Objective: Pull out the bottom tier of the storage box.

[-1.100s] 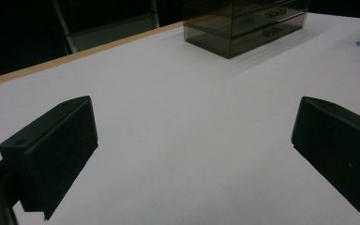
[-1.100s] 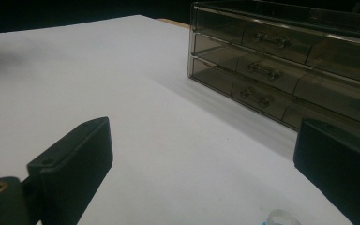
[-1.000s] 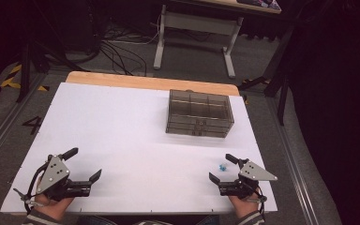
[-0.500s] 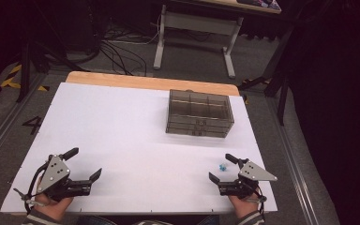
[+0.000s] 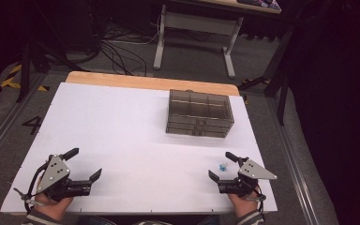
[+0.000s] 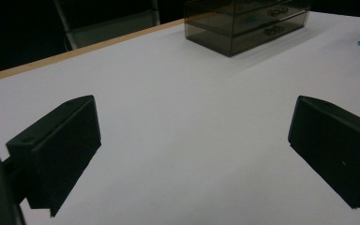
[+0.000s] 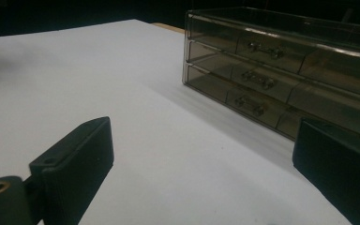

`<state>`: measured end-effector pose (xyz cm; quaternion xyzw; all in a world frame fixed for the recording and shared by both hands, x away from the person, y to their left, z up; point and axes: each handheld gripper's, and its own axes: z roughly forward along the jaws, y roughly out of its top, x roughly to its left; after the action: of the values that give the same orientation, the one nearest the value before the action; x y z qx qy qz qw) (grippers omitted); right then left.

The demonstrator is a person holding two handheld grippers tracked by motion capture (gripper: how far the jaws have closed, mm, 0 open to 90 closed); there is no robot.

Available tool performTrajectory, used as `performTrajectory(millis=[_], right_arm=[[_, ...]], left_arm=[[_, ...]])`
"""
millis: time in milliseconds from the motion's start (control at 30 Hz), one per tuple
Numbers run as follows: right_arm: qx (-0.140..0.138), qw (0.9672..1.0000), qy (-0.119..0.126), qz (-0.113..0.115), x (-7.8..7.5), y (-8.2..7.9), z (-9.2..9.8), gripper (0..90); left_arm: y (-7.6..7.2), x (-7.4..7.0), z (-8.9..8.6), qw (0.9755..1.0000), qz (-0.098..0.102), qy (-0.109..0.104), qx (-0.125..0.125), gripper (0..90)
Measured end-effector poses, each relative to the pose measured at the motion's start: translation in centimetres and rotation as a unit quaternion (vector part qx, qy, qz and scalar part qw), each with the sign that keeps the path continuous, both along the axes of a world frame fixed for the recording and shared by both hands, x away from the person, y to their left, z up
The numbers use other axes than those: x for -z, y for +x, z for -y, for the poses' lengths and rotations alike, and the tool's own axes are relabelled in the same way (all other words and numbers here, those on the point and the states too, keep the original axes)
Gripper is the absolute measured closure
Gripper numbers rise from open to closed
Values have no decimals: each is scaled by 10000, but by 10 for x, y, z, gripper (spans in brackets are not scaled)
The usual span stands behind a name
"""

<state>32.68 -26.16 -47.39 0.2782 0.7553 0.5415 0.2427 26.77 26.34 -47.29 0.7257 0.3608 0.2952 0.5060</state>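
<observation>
Both my jaws spread apart, holding nothing — left gripper at the worktop's near-left corner, right gripper at near-right. Small blue piece lies between the right jaws; smoky drawer box toward far-right edge.

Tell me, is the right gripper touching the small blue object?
Apart. In the high view, white table shows between the small blue object and the open jaws of the right gripper.
</observation>
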Motion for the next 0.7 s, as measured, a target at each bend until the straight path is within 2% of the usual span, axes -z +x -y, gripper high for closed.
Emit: performTrajectory(millis=[133, 700], right_arm=[[31, 10000, 61, 62, -5, 4, -2, 62], [-151, 9999, 57, -1, -21, 26, -30, 62]], left_arm=[[0, 0, 0, 10000, -16, 25, -13, 33], [-1, 0, 0, 10000, -42, -29, 13, 36]])
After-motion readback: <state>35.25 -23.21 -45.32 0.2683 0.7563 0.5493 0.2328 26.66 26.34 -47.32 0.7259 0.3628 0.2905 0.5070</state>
